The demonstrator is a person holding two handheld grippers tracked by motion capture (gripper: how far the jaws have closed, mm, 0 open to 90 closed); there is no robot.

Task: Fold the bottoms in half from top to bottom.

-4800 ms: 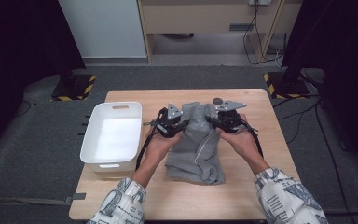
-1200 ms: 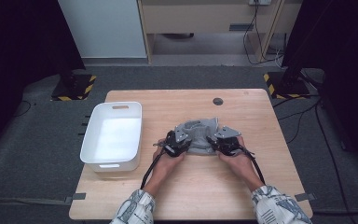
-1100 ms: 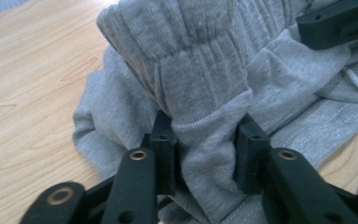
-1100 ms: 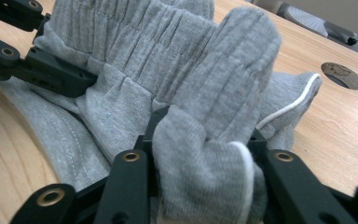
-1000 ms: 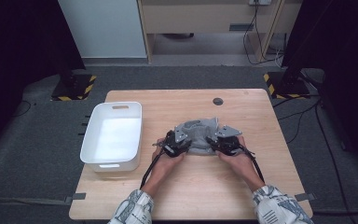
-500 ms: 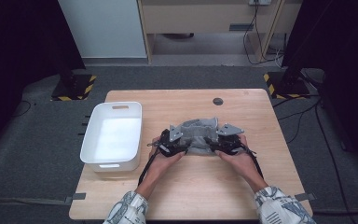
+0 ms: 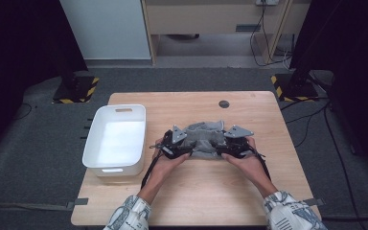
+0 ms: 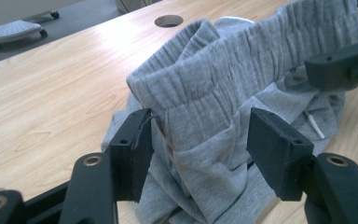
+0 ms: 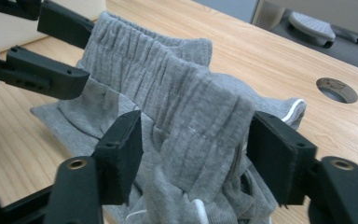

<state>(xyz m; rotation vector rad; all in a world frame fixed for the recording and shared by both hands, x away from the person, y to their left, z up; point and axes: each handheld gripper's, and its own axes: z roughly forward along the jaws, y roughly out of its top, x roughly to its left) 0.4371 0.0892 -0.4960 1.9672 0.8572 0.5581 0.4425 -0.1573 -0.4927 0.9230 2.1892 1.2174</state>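
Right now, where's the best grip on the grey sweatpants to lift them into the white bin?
Probably the ribbed waistband of the grey sweatpants. It stands up as a thick ridge above the folded bundle. Come in from each end, left gripper and right gripper, whose jaws have just been opening.

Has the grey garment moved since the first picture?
Yes. The garment is now folded into a short bundle, farther from the table hole and nearer the person.
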